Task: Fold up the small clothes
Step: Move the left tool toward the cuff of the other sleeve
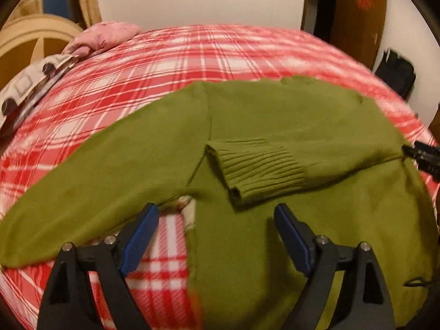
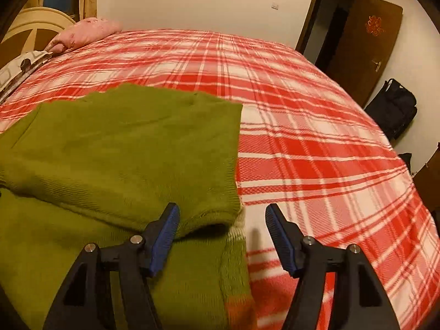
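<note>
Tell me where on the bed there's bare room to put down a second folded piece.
Widest free patch: the plaid blanket to the right of the green sweater, running toward the door. Also bare: the strip beyond the sweater up to the pink pillow. The near left is crowded: sweater body, one sleeve spread out, the other's cuff folded in.

This is a home bedroom: a wide bed with red plaid cover, a pink pillow near the headboard, a wooden door
</note>
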A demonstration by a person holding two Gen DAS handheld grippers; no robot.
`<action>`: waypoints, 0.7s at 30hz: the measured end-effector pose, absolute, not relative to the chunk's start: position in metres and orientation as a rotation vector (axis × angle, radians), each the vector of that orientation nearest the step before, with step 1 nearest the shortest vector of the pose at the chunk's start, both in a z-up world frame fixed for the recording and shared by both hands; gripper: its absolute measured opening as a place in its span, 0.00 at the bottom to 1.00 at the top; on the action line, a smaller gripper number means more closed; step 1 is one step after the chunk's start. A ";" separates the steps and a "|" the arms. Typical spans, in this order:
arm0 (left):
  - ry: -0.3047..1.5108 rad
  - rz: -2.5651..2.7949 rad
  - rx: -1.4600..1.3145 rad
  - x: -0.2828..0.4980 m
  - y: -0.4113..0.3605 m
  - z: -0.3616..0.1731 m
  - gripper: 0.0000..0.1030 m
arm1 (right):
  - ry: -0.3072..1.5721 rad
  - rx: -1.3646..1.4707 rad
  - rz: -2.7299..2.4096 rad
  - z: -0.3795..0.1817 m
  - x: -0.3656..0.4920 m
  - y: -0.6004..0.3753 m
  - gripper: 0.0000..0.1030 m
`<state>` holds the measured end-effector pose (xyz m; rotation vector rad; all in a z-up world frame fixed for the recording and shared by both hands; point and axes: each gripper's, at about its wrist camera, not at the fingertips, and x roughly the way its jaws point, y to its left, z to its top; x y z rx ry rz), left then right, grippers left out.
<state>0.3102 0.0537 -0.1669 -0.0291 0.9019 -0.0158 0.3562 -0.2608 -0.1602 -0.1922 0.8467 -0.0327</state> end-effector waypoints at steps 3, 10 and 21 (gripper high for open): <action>0.869 0.003 -0.036 0.299 0.061 -0.160 0.86 | 0.816 -0.196 0.082 -0.135 0.344 -0.235 0.64; 0.847 0.071 -0.110 0.285 0.083 -0.158 0.87 | 0.811 -0.180 0.500 -0.119 0.332 -0.115 0.64; 0.852 0.084 -0.185 0.276 0.106 -0.160 0.94 | 0.769 -0.461 0.547 -0.176 0.333 -0.004 0.20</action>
